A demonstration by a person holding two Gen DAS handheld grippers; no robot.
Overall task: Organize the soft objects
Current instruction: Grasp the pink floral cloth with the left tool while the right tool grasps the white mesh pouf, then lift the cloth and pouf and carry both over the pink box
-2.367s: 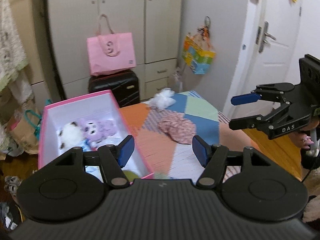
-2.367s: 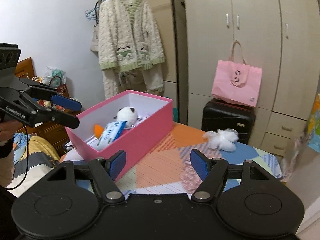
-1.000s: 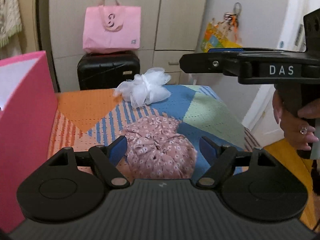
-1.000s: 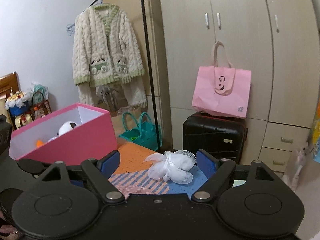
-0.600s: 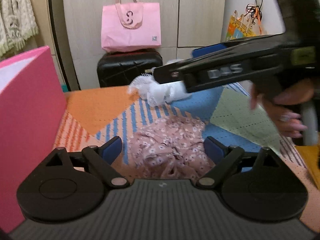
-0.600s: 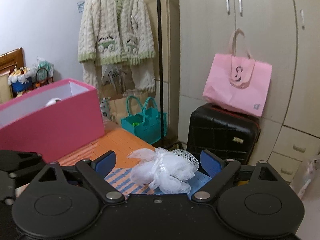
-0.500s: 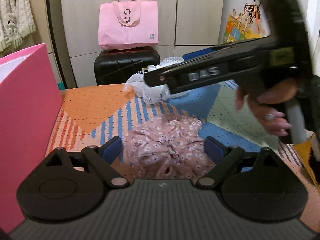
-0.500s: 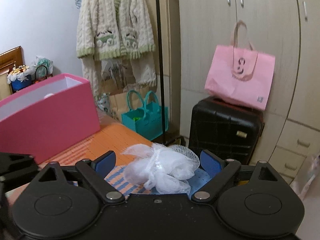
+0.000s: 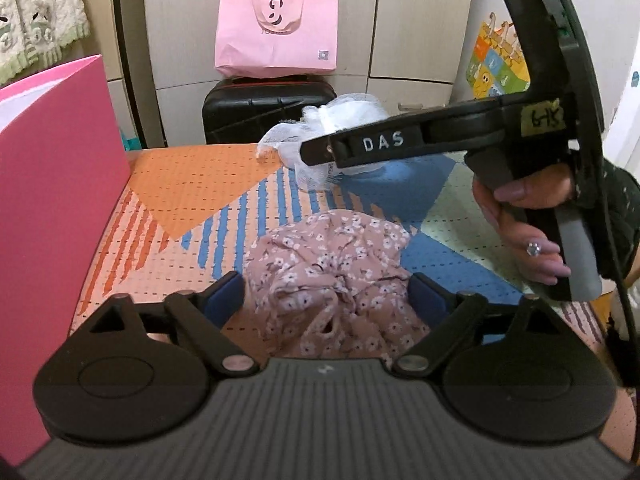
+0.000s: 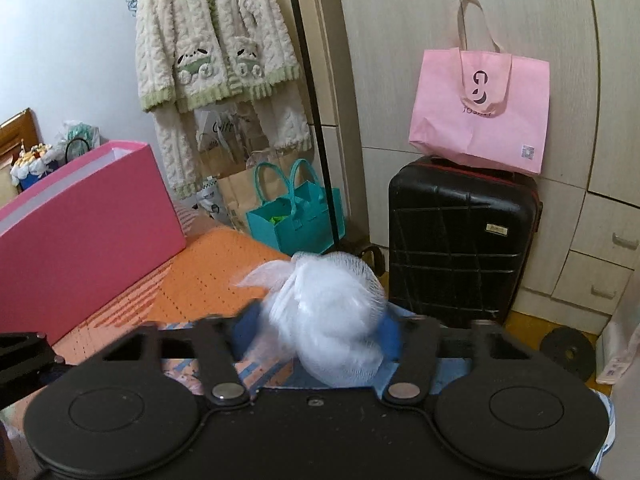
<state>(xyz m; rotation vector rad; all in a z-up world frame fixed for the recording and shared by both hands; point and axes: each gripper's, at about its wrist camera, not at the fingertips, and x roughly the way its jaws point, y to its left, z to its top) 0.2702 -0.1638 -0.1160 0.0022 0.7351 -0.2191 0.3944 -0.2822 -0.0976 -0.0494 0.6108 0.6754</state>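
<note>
The pink box (image 9: 52,216) stands at the left edge of the patterned mat (image 9: 192,184), its tall wall rising close beside the left gripper (image 9: 326,300). The floral fabric bundle (image 9: 332,264) lies between that gripper's wide jaws, which are closing, pads not yet pressing. It looks light and floppy; gathering its bunched middle seems best. The white mesh pouf (image 10: 332,320) sits near the mat's far edge, airy and springy. The right gripper (image 10: 316,336) is closing on it, squeezing its sides. Lifting over the box wall needs height.
</note>
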